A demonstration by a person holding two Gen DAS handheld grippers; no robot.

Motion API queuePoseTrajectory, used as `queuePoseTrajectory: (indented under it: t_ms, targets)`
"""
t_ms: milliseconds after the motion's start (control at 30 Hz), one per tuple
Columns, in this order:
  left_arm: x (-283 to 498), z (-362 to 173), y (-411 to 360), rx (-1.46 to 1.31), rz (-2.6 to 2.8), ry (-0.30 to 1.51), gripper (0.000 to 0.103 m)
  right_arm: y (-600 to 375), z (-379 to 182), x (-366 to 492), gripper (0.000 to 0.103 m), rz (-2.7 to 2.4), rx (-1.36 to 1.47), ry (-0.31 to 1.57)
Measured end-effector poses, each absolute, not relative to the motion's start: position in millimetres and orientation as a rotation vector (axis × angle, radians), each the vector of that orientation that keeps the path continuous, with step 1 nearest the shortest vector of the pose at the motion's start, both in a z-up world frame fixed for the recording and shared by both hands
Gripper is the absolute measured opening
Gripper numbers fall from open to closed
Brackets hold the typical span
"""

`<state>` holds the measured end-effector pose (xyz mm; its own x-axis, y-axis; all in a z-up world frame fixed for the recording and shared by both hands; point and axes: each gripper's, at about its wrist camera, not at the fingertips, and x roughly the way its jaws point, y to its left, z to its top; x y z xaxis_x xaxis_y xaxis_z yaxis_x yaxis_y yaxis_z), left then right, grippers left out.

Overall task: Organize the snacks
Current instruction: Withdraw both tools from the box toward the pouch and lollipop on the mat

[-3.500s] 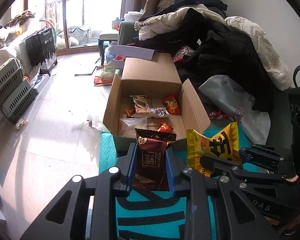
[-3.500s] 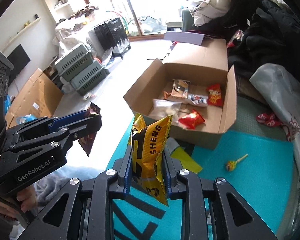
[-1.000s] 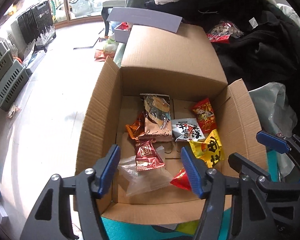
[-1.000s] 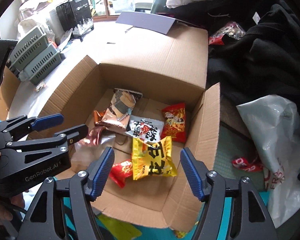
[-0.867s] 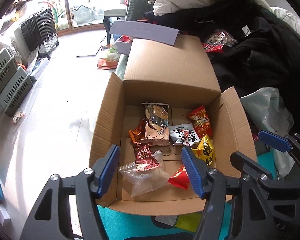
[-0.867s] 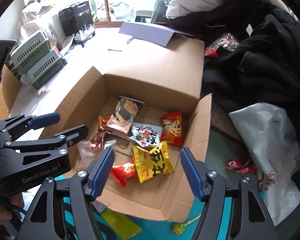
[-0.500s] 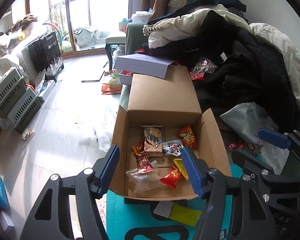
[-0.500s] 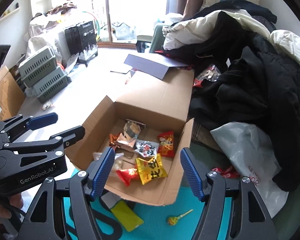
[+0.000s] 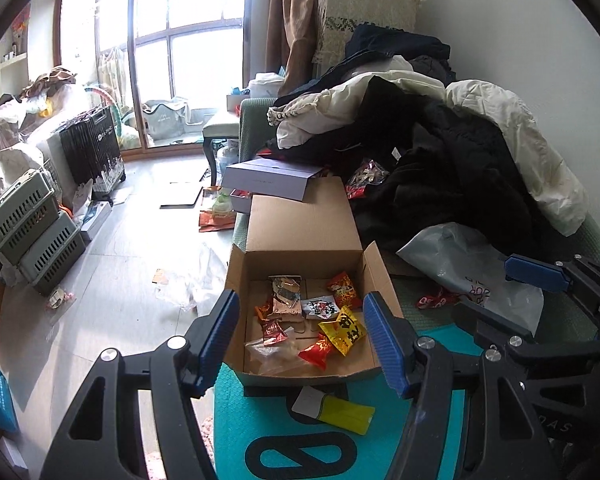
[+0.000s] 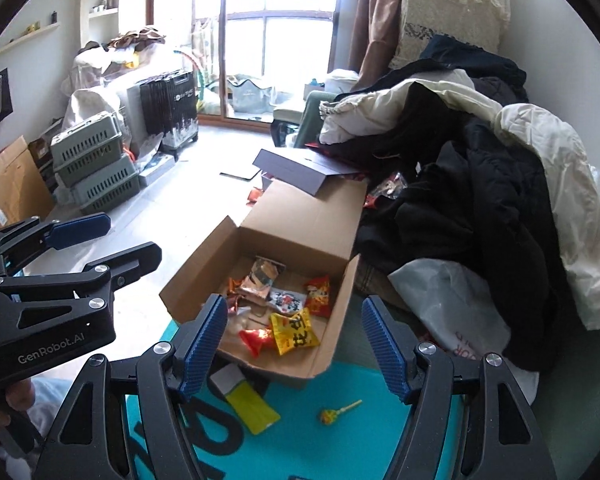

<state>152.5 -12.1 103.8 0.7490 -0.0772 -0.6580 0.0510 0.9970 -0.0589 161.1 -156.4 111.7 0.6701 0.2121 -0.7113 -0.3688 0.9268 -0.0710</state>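
Cardboard makes up the open box (image 9: 304, 216) that sits at the centre of both views, its flaps spread and its far flap laid back toward 12 o'clock. It rests on the far edge of a teal mat (image 9: 380, 432). Inside the box lie several snack packets: a yellow packet (image 9: 342, 330) with black characters near the 5 o'clock corner, a small red packet (image 9: 316, 352) touching it at 7 o'clock, a clear plastic bag (image 9: 268, 354) at the near left, a dark red packet (image 9: 274, 330) on top of that bag, a white packet (image 9: 320, 307) in the middle, an orange-red packet (image 9: 343, 289) toward 1 o'clock and a bronze-coloured packet (image 9: 286, 294) toward 11 o'clock.

The left gripper (image 9: 302, 336) hangs above the near edge of the box with its blue-padded jaws spread wide and nothing between them. The right gripper (image 10: 292, 340) is likewise released and empty, its jaws framing the box from 5 o'clock.

On the mat, just beside the near wall of the box, lies a flat yellow sachet (image 10: 250, 400) with a white end. A lollipop (image 10: 336, 412) lies to its right, apart from the box. At 3 o'clock of the box a white plastic bag (image 9: 460, 256) lies below a heap of dark and cream clothing (image 9: 440, 148).
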Motion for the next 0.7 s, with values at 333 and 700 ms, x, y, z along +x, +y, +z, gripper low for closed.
queuePoseTrajectory:
  t_ms: [333, 700]
  targets:
    - [115.6, 83.7, -17.4, -0.080, -0.094, 0.719, 0.063, -172.9, 91.8, 125.3, 0.070, 0.326, -0.177, 0.797]
    - [100.8, 22.3, -22.1, -0.117, -0.075, 0.833, 0.063, -187.0, 31.7, 112.2, 0.070, 0.332, -0.111, 0.895]
